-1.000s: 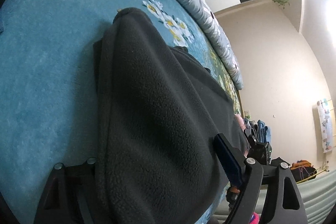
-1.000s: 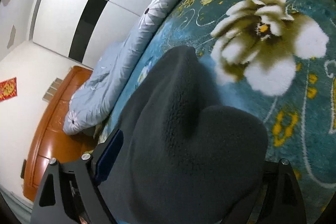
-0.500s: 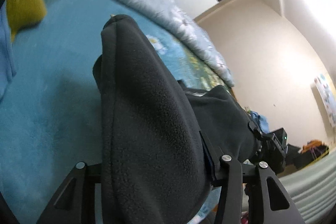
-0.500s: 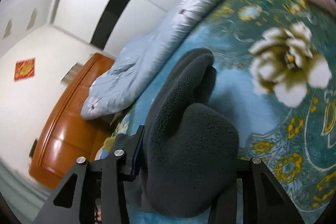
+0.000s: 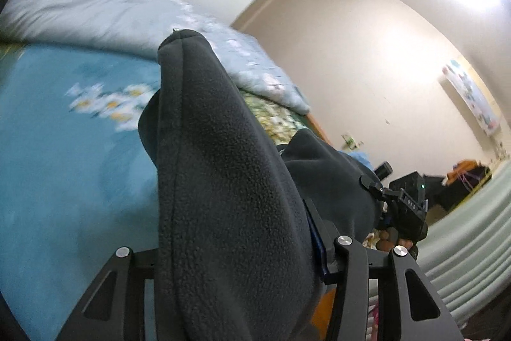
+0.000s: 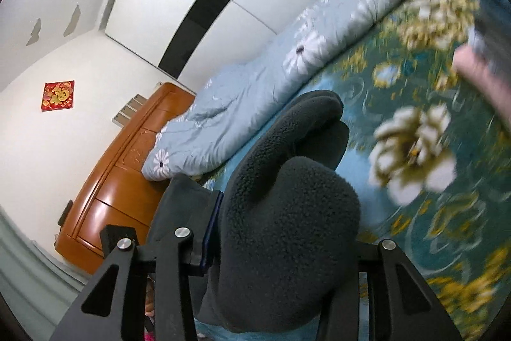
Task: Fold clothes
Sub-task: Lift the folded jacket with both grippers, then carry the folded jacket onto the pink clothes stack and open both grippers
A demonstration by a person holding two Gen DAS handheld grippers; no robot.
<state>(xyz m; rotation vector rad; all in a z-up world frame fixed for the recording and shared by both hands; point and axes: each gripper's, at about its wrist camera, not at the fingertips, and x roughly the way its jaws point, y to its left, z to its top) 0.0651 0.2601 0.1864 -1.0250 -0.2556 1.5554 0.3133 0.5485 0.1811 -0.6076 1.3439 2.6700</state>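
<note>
Between the fingers of the left gripper (image 5: pixel 236 251) sits a thick fold of the dark grey fleece garment (image 5: pixel 223 181), and the pads are clamped on it: the blue-padded finger (image 5: pixel 316 242) presses into the cloth from one side, while the other finger is hidden behind the bulk of the fabric. The right gripper (image 6: pixel 281 245) is likewise closed on a bunched wad of the same fleece (image 6: pixel 287 206), its blue pad (image 6: pixel 212 229) tight against the cloth (the opposite finger is mostly covered). The garment is held up off the bed between the two tools, its free folds rising ahead of each camera. In the left wrist view the right gripper's black body (image 5: pixel 405 210) shows at the far end of the fleece. Under the cloth lies a teal blanket (image 5: pixel 64 181) with white and yellow flowers, motion-blurred in both views. Along its far edge runs a rolled pale blue quilt (image 6: pixel 287 66), and beyond that an orange wooden headboard (image 6: pixel 105 187) stands against a white wall bearing a red square hanging (image 6: pixel 58 95)
</note>
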